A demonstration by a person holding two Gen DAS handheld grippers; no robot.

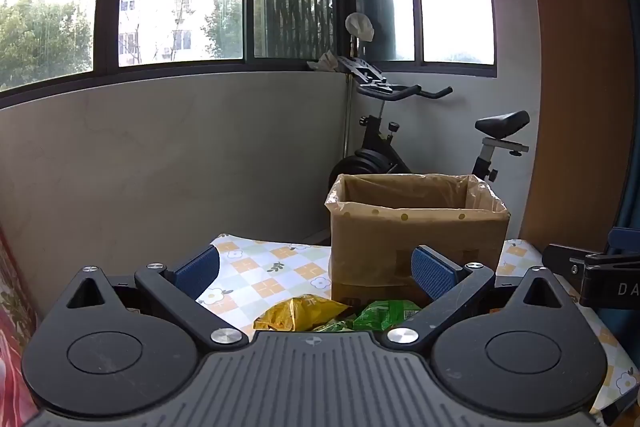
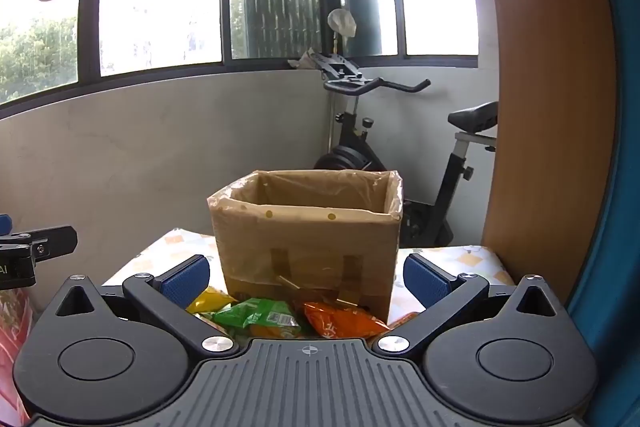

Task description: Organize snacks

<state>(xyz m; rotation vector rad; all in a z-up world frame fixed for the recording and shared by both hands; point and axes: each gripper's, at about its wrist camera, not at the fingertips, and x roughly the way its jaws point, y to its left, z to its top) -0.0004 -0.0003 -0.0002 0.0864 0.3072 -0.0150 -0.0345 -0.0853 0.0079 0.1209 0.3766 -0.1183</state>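
Note:
An open cardboard box lined with clear plastic stands on the patterned table; it also shows in the right wrist view. Snack packets lie in front of it: a yellow packet and a green packet in the left wrist view; a yellow packet, a green packet and an orange packet in the right wrist view. My left gripper is open and empty above the packets. My right gripper is open and empty, the box and packets between its fingers.
The table has a checked flower cloth. An exercise bike stands behind the table in the corner. A wooden panel rises at the right. The other gripper shows at the frame edge. Red fabric lies at the left.

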